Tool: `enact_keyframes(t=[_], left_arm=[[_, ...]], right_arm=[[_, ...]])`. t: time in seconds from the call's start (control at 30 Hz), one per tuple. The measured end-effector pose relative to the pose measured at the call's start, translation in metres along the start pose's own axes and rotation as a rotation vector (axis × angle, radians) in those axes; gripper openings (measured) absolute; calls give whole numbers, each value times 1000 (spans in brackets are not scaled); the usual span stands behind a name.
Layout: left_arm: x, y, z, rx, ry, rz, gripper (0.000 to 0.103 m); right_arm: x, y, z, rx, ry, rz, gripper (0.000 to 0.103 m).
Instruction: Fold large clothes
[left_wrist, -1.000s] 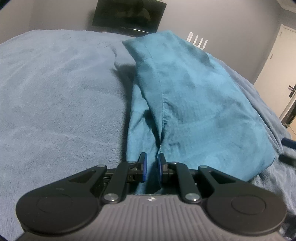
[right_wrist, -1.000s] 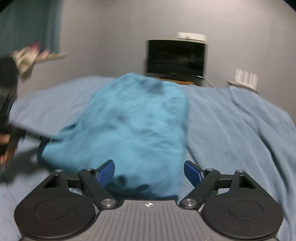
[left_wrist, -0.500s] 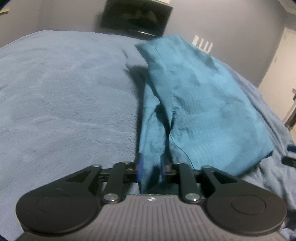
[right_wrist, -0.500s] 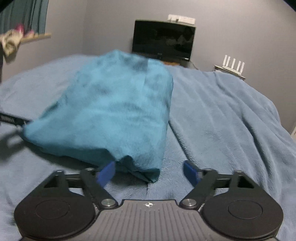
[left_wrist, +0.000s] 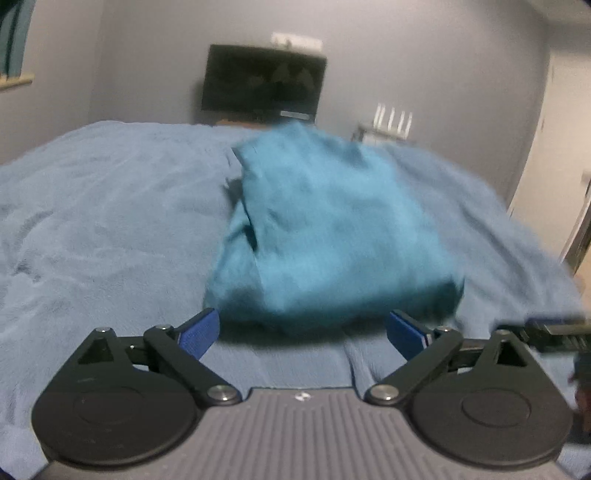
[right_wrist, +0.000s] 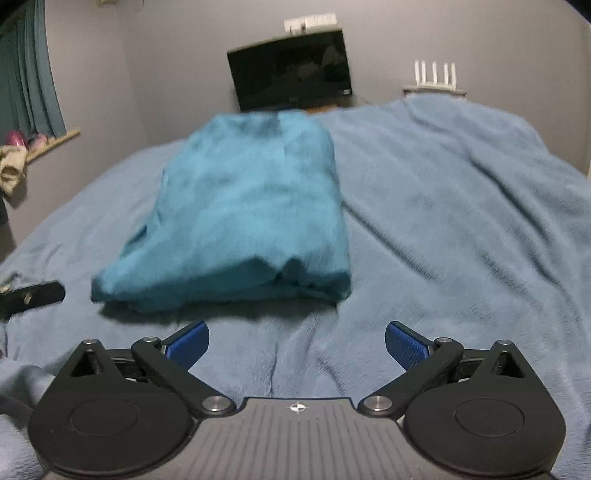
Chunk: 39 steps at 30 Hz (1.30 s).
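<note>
The folded teal garment (right_wrist: 243, 218) lay at the centre of the frame on the blue bed blanket (right_wrist: 461, 206). The left hand-held gripper (left_wrist: 303, 332) had just been opening and stood wide, with nothing between its jaws. The right hand-held gripper (right_wrist: 297, 341) had likewise been opening, wide and empty, short of the garment's near edge.
</note>
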<state>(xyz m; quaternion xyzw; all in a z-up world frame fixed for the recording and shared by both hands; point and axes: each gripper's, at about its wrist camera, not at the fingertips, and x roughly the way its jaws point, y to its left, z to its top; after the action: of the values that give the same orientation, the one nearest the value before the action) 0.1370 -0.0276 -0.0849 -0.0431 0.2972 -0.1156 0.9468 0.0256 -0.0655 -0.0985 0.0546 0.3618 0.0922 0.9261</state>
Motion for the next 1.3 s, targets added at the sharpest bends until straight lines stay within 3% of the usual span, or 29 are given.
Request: enact_keyframes(t=[0.13,0.3,0.43,0.8,1.3], left_arm=[[18,-26,-11,124,60,63,98],[40,-13,-17,67,159,136,98],[40,-3,-18,37,158,141,98],[34,-17,-20,123,113,173,98],[33,-16,-20,131,110,174,98]], right_arm=[[29,10,-8,-56,5,-69,103],[48,19,-15,-113,65,-132,103],[42,21,-17,-109,51,-127,103],[29,20,-16,-100,18,-110,103],[34,24,-18,-117,33,-115,103]])
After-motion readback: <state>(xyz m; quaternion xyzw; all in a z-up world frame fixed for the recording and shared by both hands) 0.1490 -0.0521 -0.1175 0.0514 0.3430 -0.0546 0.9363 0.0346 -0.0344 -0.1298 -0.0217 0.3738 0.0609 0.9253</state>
